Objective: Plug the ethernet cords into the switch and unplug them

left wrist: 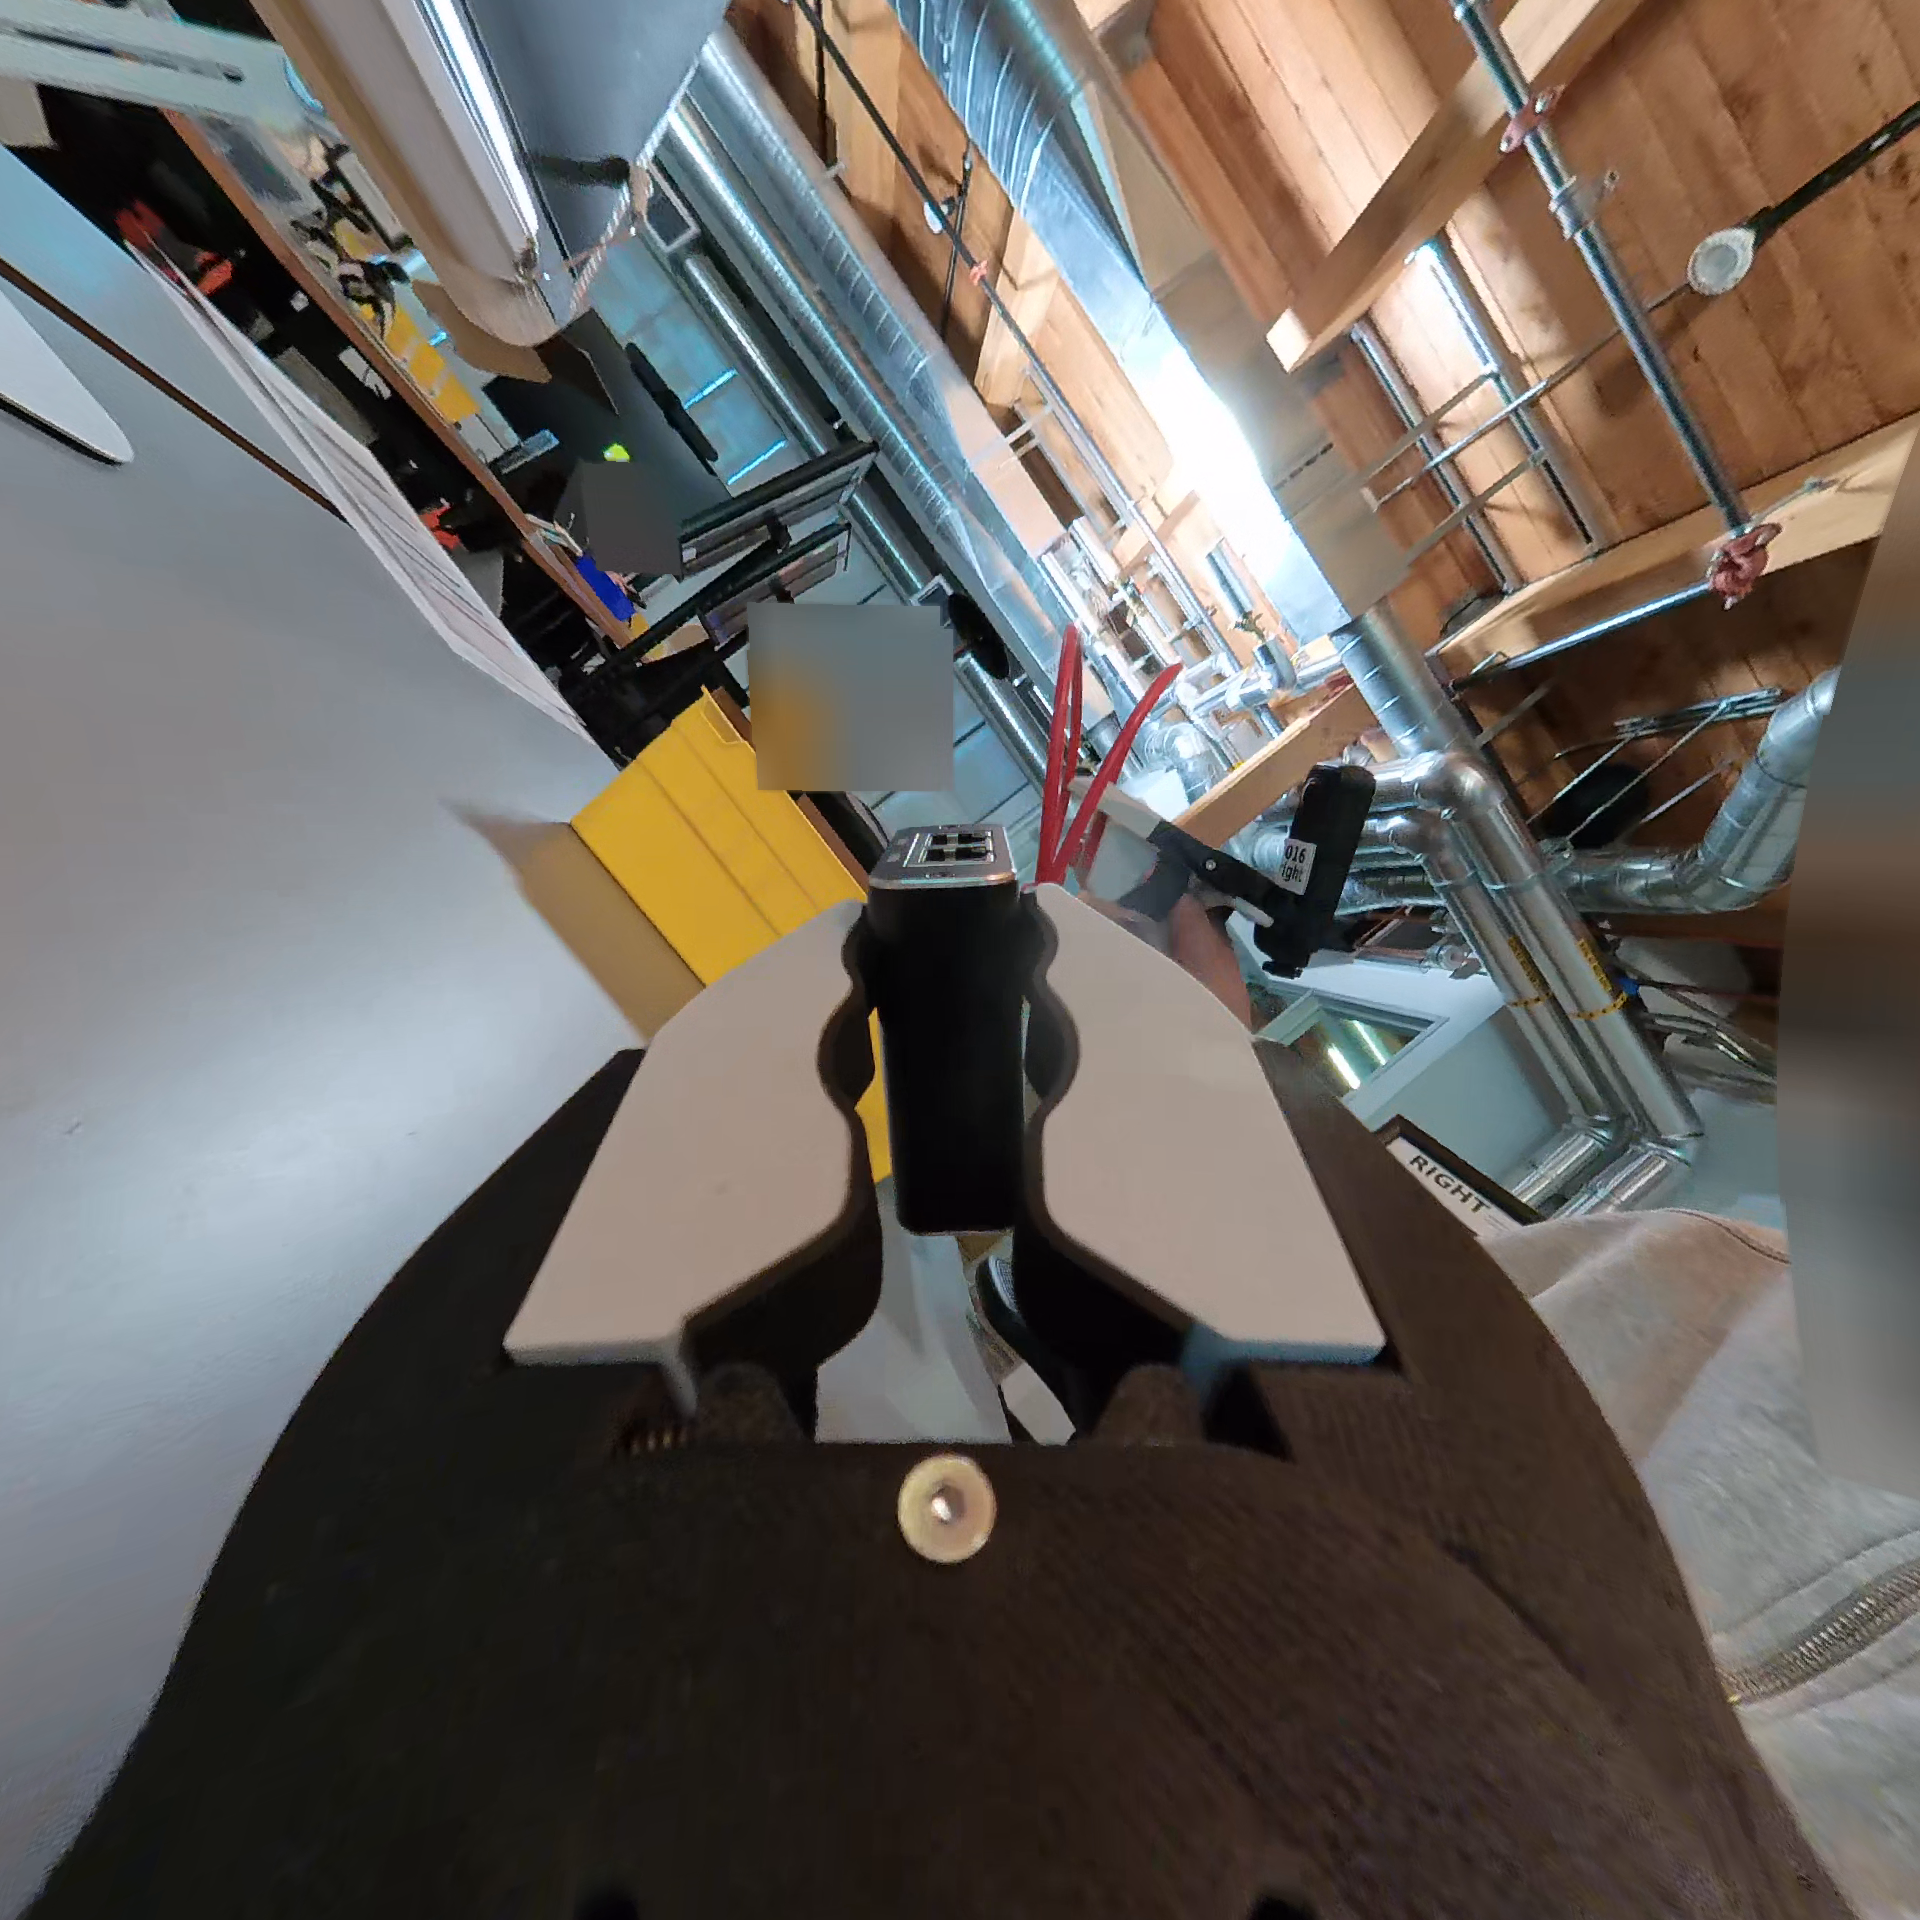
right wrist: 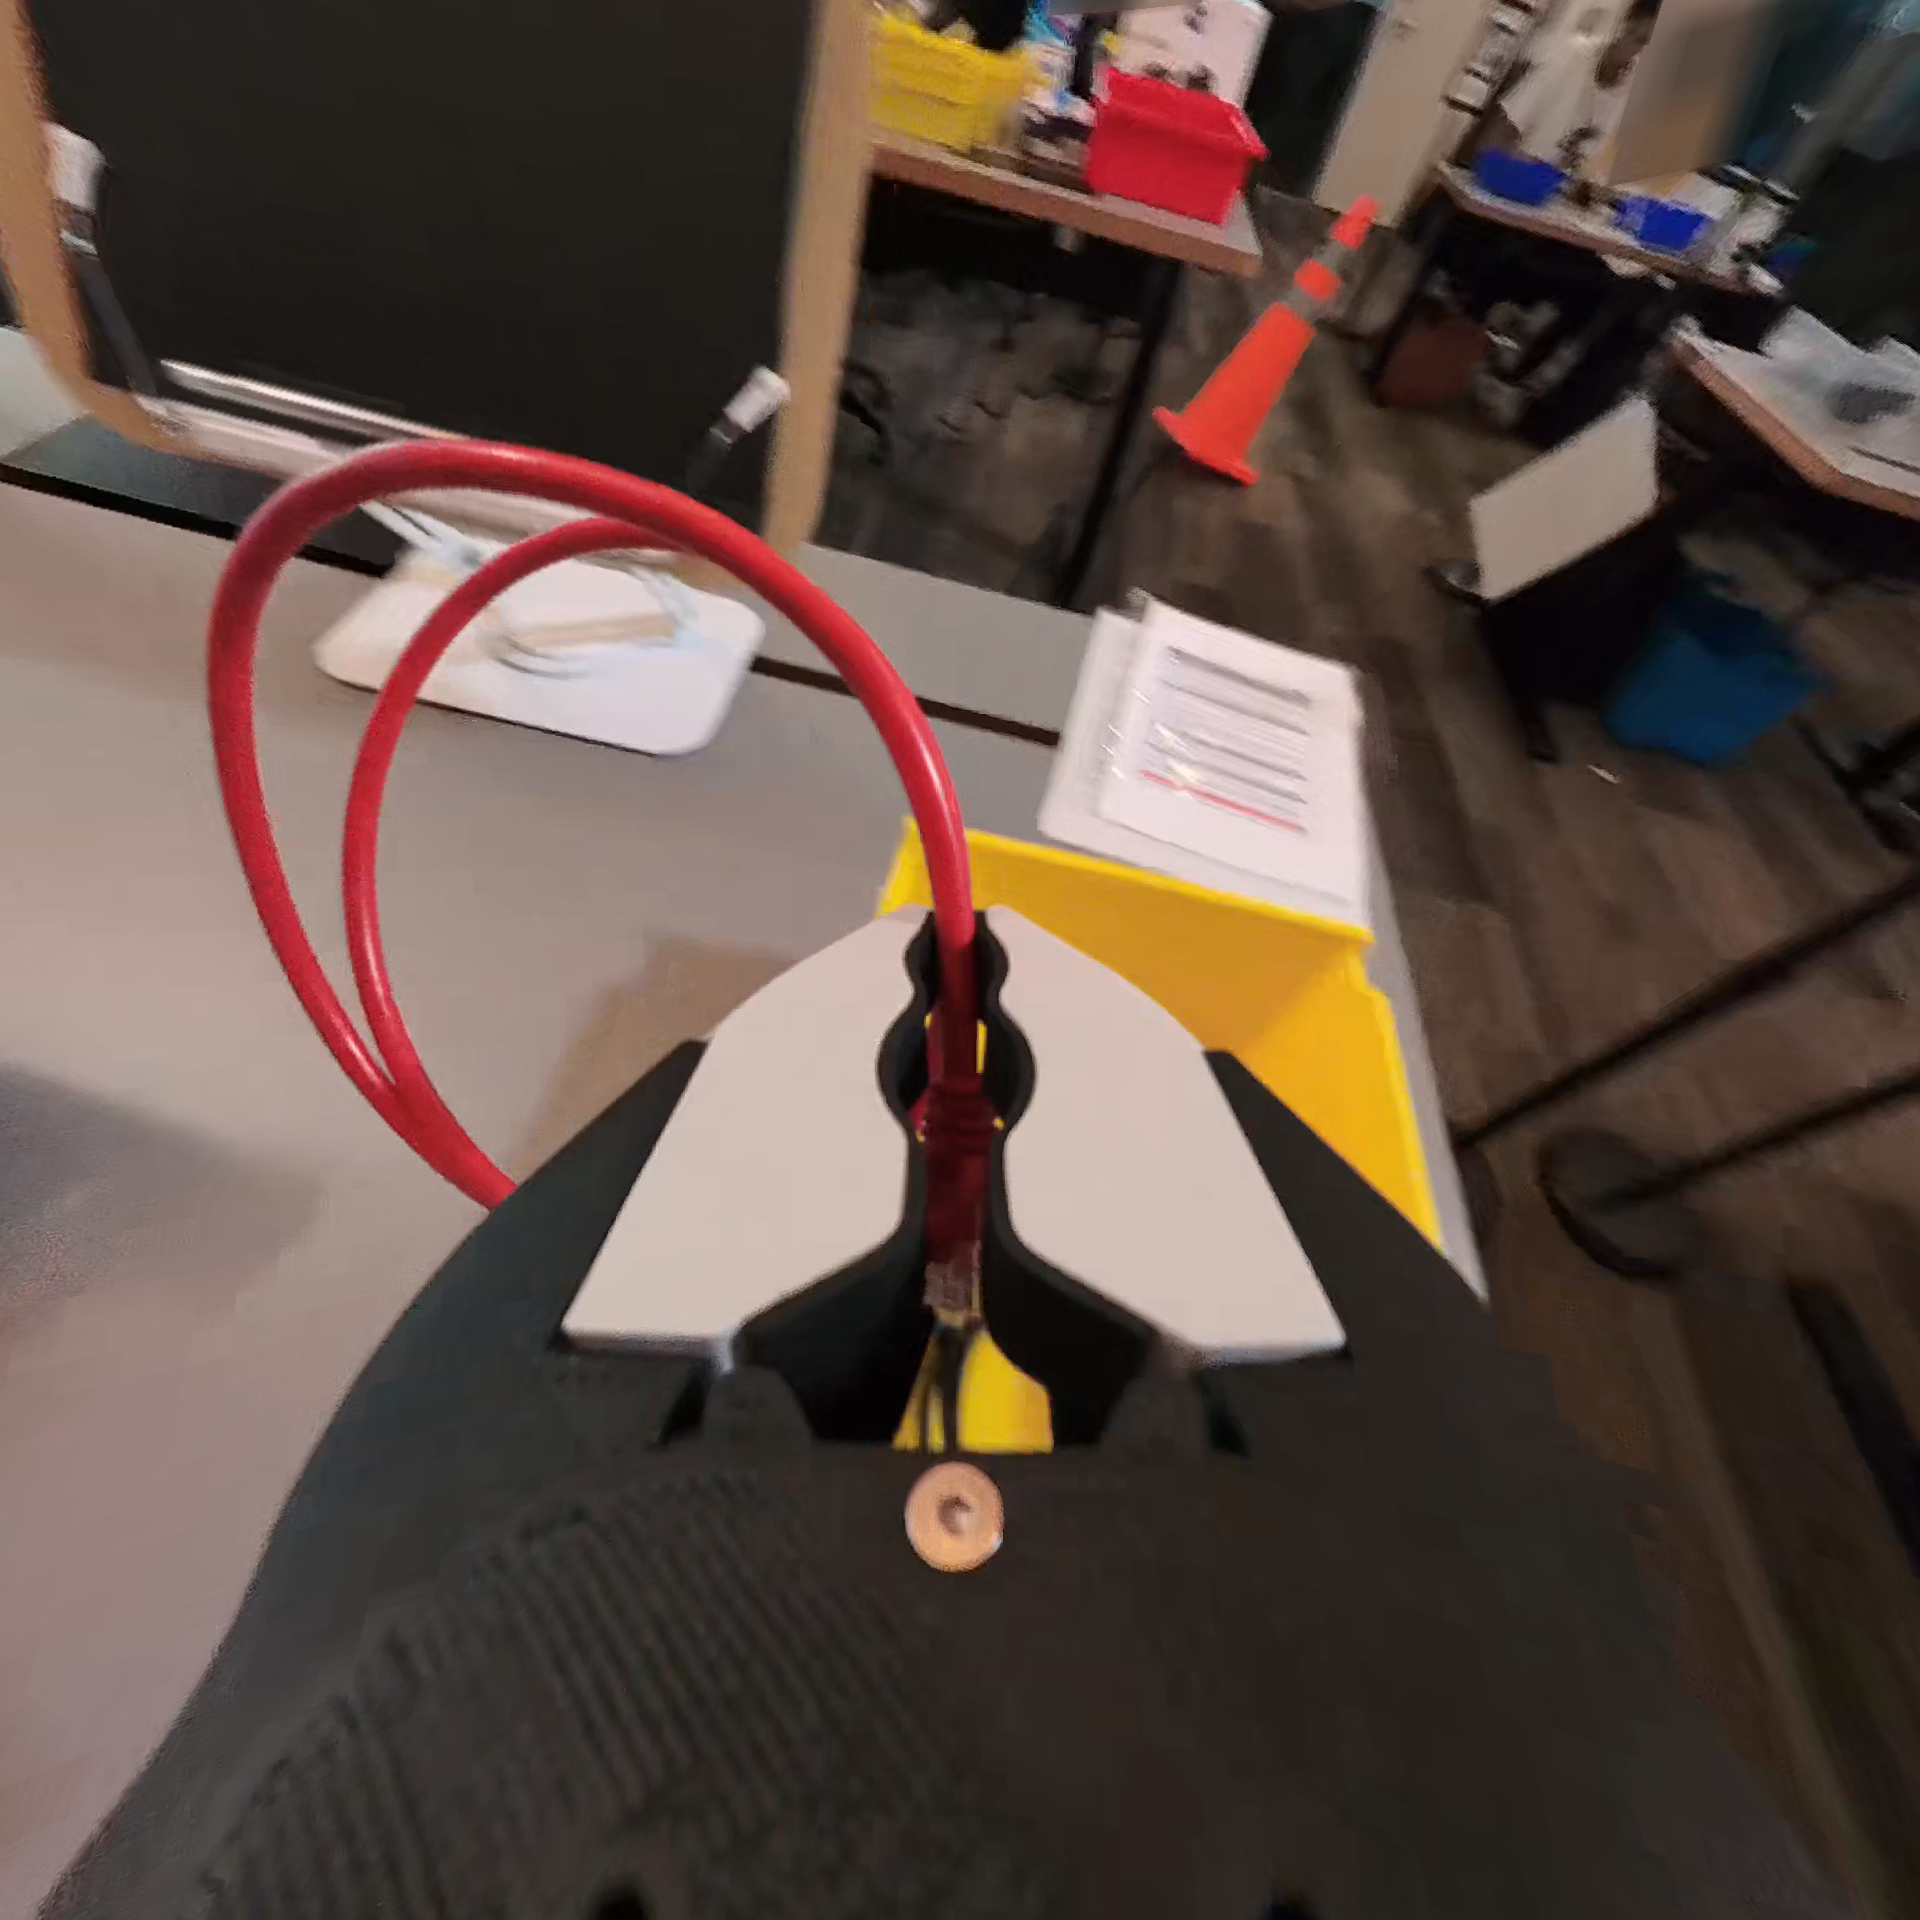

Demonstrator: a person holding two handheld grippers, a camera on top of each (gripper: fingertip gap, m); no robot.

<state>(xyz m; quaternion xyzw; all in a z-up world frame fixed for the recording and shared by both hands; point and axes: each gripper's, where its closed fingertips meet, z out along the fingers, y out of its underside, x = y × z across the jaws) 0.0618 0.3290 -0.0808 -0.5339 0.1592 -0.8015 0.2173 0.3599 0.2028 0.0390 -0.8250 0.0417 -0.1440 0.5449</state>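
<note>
We are at the plug-in step, with nothing seated yet as far as we can judge. Our left gripper (left wrist: 945, 914) is clamped narrow on the black switch (left wrist: 943, 1029), which stands upright between the jaws with its port face at 12 o'clock, ports bare and facing up and away. Our right gripper (right wrist: 958, 920) is closed on the red cord (right wrist: 582, 499), pinching it just behind the plug (right wrist: 954, 1278); the plug points back toward the camera at 6 o'clock, and the cable arcs out at 12 o'clock and loops round to 9 o'clock. In the left wrist view the right gripper shows at 2 o'clock, near the switch but apart from it. A yellow bin (right wrist: 1299, 997) sits on the table (right wrist: 156, 935) at 2 o'clock. Next, we judge, the plug must be turned to face a port, squared with it, and pressed straight in.
</note>
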